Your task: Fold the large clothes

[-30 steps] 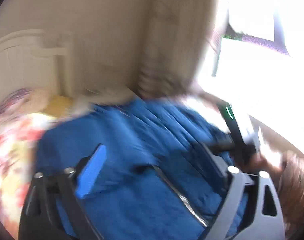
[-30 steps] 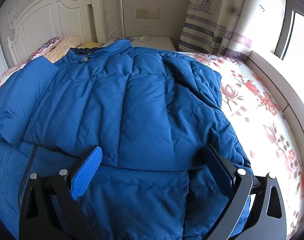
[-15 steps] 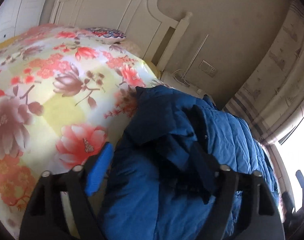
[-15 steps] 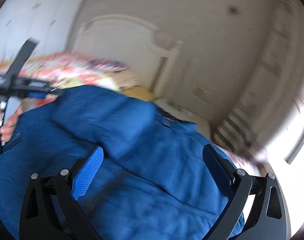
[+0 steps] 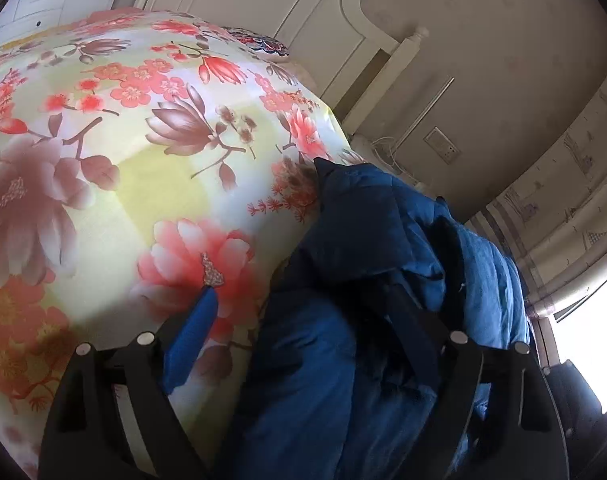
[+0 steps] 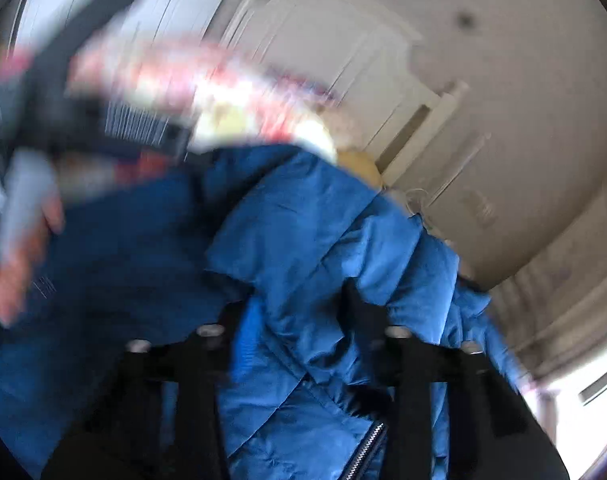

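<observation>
L wrist view, left to right: floral bedspread (image 5: 115, 184), smooth printed cotton w/ pink-red blooms on pale yellow, bulging up like a dome. Left gripper (image 5: 303, 328) at bottom, black frame w/ round screw heads; its blue ribbed pad (image 5: 191, 340) lies over the bedspread, the other finger dark against the coat. Jaws wide apart, a bunched edge of the blue down jacket (image 5: 367, 264) sits btwn them but the pads don't pinch it. Jacket is quilted, matte, puffy, heaped in folds on the bed's right part. Behind: white panelled headboard (image 5: 303, 20), wall socket (image 5: 443, 148), striped curtain (image 5: 563, 208) far right.

R wrist view (v. blurred): person's hand (image 6: 19, 256) at far left on the other tool's grey handle, then jacket (image 6: 311, 240) filling the middle, crumpled blue nylon, zip w/ metal teeth low right. Right gripper (image 6: 295, 320) fingers drawn in close, clamped on a fold of the jacket.

Vs earlier: a sec ago jacket lay spread flat, front up, right jaws wide open over it; they've just been closing, fabric now caught btwn them. Left jaws opened slightly, jacket edge loose btwn them. L view was then blurred over the jacket; half a sec ago it had swung to the bedspread edge & has barely shifted since.
</observation>
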Available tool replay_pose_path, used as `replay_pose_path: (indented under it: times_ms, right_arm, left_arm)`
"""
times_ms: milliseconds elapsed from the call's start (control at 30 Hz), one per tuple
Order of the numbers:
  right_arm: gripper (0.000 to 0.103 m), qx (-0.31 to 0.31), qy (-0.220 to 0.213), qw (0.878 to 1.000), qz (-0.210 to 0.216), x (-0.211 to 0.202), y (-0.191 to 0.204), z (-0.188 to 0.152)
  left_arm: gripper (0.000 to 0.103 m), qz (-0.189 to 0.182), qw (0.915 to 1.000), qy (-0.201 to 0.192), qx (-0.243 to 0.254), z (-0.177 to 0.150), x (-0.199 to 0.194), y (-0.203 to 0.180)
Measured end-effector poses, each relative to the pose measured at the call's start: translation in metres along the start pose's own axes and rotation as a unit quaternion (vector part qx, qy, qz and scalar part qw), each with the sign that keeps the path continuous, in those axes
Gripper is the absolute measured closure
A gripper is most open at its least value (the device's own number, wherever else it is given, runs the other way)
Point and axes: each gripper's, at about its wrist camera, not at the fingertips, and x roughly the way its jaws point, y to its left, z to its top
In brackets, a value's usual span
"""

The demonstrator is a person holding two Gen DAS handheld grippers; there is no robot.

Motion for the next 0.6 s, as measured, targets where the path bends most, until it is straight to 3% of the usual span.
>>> replay_pose_path:
  times_ms: [67, 133, 200, 267, 300, 367, 400, 500, 600]
  right_arm:
    - [0.077, 0.100, -0.024, 0.995, 0.018, -0.017, -0.036, -0.005]
    - [0.077, 0.216, -0.044, 0.975, 0.036, -0.033, -0.079, -0.021]
    - [0.076, 0.352, -0.055, 0.933, 0.051, -0.045, -0.128, -0.054]
    - [0.071, 0.436, -0.046, 0.897, 0.063, -0.048, -0.158, -0.080]
    - [0.064, 0.459, -0.035, 0.885, 0.071, -0.045, -0.168, -0.089]
    - [0.018, 0.480, -0.015, 0.873, 0.084, -0.041, -0.179, -0.107]
    - [0.009, 0.484, -0.017, 0.871, 0.086, -0.040, -0.180, -0.114]
    - [0.011, 0.498, -0.006, 0.864, 0.073, -0.040, -0.183, -0.129]
    - [0.029, 0.541, 0.019, 0.837, 0.084, -0.026, -0.190, -0.146]
  left_arm:
    - [0.018, 0.000, 1.0000, 0.000, 0.001, 0.000, 0.000, 0.000]
    - [0.017, 0.000, 1.0000, -0.001, 0.003, 0.000, -0.001, -0.001]
    - [0.016, 0.001, 1.0000, -0.003, 0.004, 0.000, -0.001, -0.002]
    - [0.015, 0.001, 1.0000, -0.004, 0.006, 0.000, -0.002, -0.002]
    - [0.014, 0.001, 1.0000, -0.003, 0.008, 0.000, -0.002, -0.003]
    - [0.014, -0.001, 0.9999, -0.001, 0.011, 0.000, -0.001, -0.004]
    - [0.014, -0.001, 0.9999, -0.001, 0.011, 0.000, -0.001, -0.004]
    - [0.014, -0.001, 1.0000, 0.001, 0.009, 0.000, -0.001, -0.003]
    - [0.013, 0.000, 1.0000, 0.002, 0.007, 0.000, 0.000, -0.002]
